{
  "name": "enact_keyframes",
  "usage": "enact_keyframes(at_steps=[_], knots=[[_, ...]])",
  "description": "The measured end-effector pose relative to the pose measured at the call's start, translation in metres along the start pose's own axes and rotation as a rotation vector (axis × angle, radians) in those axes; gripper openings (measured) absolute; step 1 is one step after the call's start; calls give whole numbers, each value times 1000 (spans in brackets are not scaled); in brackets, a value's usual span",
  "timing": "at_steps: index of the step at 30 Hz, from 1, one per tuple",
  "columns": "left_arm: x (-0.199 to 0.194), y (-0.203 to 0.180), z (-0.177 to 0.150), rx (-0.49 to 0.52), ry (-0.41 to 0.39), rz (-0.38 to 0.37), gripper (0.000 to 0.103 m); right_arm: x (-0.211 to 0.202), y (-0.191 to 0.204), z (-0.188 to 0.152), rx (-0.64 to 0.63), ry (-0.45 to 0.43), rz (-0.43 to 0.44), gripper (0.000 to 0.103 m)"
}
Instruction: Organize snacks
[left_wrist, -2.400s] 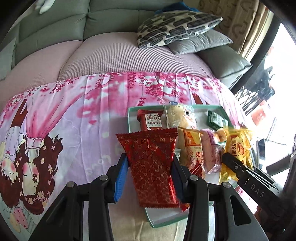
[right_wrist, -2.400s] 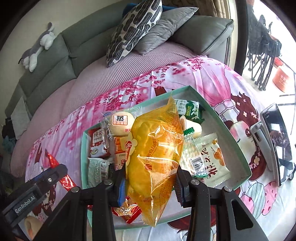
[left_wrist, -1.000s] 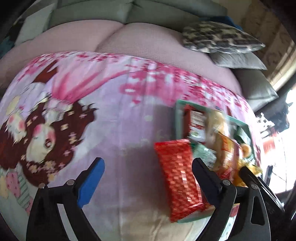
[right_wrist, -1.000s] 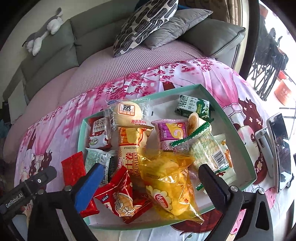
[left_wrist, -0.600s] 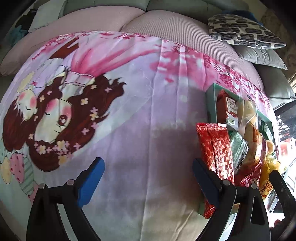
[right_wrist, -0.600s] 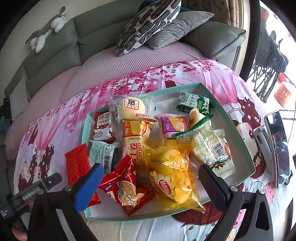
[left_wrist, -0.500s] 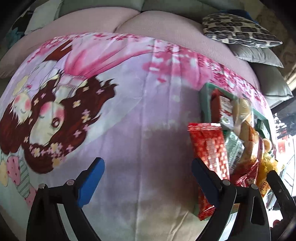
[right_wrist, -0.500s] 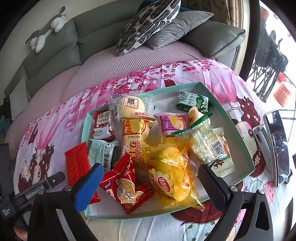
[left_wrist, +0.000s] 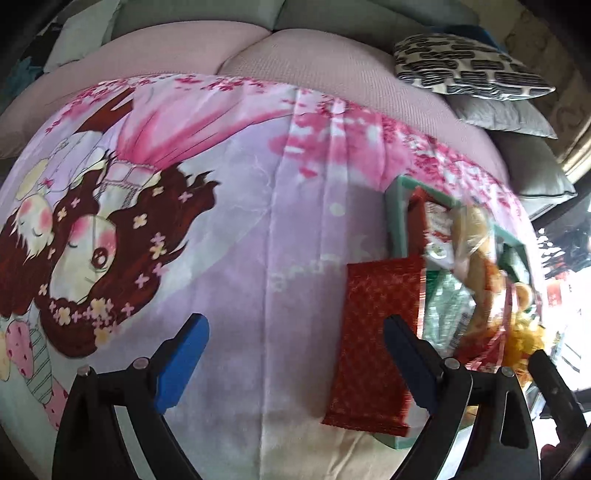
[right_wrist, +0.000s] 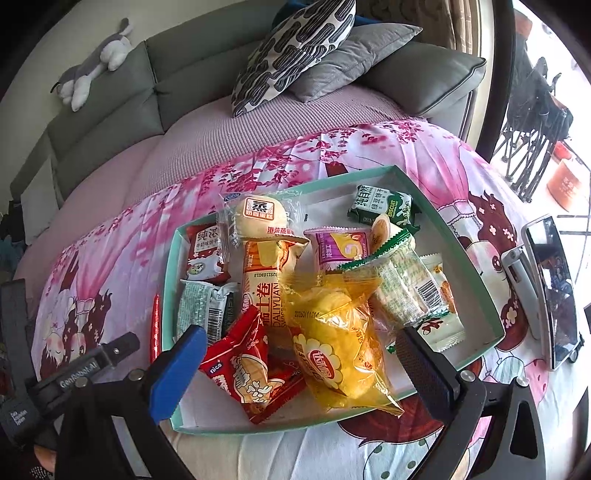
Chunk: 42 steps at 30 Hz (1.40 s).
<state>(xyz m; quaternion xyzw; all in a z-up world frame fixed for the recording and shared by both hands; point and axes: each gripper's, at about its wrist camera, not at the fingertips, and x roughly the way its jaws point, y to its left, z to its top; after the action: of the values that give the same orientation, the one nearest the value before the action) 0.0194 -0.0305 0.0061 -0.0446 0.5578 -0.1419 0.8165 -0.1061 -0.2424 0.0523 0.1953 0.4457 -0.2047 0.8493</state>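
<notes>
A teal tray (right_wrist: 476, 273) on the pink cartoon cloth holds several snack packs. A yellow chip bag (right_wrist: 340, 350) lies at its front middle, a red "nice" pack (right_wrist: 243, 365) beside it. A red patterned packet (left_wrist: 376, 339) leans on the tray's left wall (left_wrist: 397, 218), outside the tray; in the right wrist view it shows as a thin red edge (right_wrist: 155, 325). My left gripper (left_wrist: 295, 365) is open and empty over the cloth, left of the packet. My right gripper (right_wrist: 299, 369) is open and empty above the tray's front.
A phone on a stand (right_wrist: 550, 291) sits right of the tray. Behind the cloth is a grey sofa with a patterned pillow (right_wrist: 295, 48) and a plush toy (right_wrist: 92, 62). Folding chairs (right_wrist: 532, 110) stand by the window at right.
Both grippers opened and let go: the yellow bag dropped into the tray, the red packet came to lean on the tray's left wall. The left gripper swung left; the right pulled back.
</notes>
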Motion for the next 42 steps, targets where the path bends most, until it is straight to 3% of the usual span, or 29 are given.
enact_keyframes(at_steps=[3, 6, 9, 11, 12, 19, 21, 25, 28, 31, 34, 42], knots=[[-2, -11, 1, 28, 8, -92, 95, -2, 0, 0, 1, -6, 4, 103], [1, -29, 0, 95, 18, -123, 94, -3, 0, 1, 4, -9, 6, 103], [8, -43, -2, 145, 40, -113, 72, -3, -1, 1, 7, -8, 6, 103], [16, -44, -3, 148, 71, -93, 51, -3, -1, 1, 6, -7, 7, 103], [19, -43, -4, 143, 84, -90, 48, -3, -1, 1, 6, -6, 7, 103], [14, -23, -4, 64, 112, -154, 47, -5, -5, 2, 18, -12, 12, 103], [9, -20, -4, 63, 91, -122, 44, -5, -6, 3, 21, -11, 14, 103], [4, -8, -2, 45, 65, -51, 35, -4, -7, 3, 25, -8, 16, 103], [11, -2, -1, 31, 91, -58, 28, -2, -7, 2, 24, -2, 15, 103], [17, -7, -3, 51, 99, -51, 12, 0, -6, 2, 21, 5, 15, 103], [14, -10, -4, 62, 87, -62, 11, 0, -6, 2, 23, 5, 15, 103], [-12, -12, 2, 40, 41, -195, 10, -1, -8, 2, 33, 5, 13, 103]])
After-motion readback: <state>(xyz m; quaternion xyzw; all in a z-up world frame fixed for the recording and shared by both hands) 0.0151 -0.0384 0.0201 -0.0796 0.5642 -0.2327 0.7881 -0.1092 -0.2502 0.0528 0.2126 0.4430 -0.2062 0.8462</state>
